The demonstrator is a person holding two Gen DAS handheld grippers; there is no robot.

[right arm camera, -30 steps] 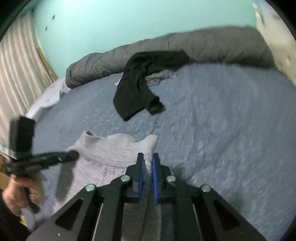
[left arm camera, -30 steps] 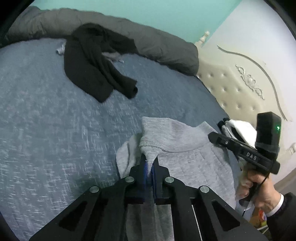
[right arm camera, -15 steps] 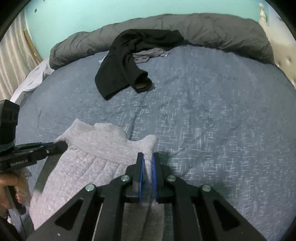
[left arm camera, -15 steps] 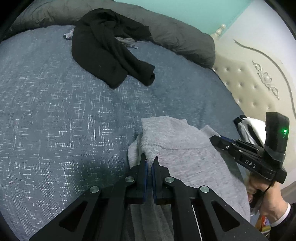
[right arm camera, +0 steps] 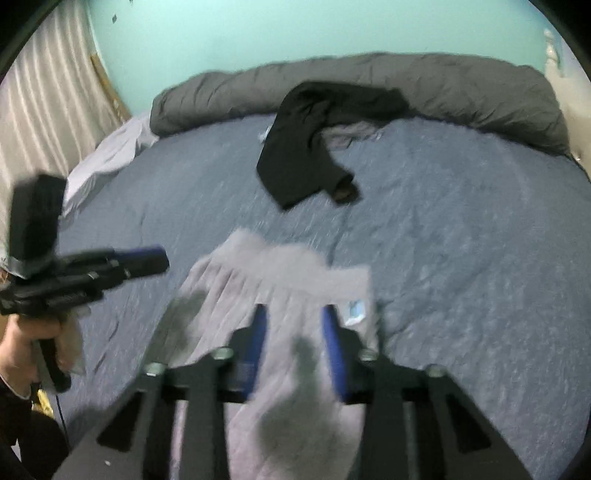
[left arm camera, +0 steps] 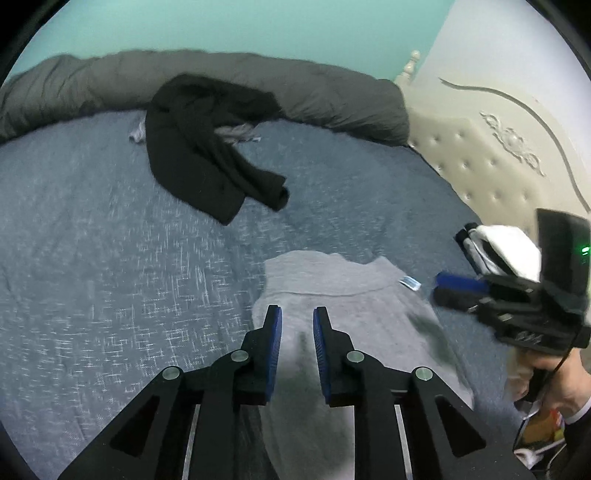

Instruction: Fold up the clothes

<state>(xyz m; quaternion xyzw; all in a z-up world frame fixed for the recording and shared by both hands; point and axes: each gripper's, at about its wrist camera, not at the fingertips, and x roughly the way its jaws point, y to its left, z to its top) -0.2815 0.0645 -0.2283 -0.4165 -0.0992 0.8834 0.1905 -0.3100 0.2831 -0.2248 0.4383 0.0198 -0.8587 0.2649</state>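
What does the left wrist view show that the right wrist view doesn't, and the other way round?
Left wrist only: the cream tufted headboard, a white folded item, the right gripper, jaws opening.

Right wrist only: a pale curtain, a light sheet at the bed's edge, the left gripper, jaws opening.

Both: the grey garment lying released on the blue bedspread, the black garment, the dark grey duvet, the teal wall.

- A turquoise wall (left arm camera: 258, 26) is seen behind the bed.
- A cream tufted headboard (left arm camera: 491, 166) is set at one side.
- A pleated curtain (right arm camera: 40, 110) is hung opposite.
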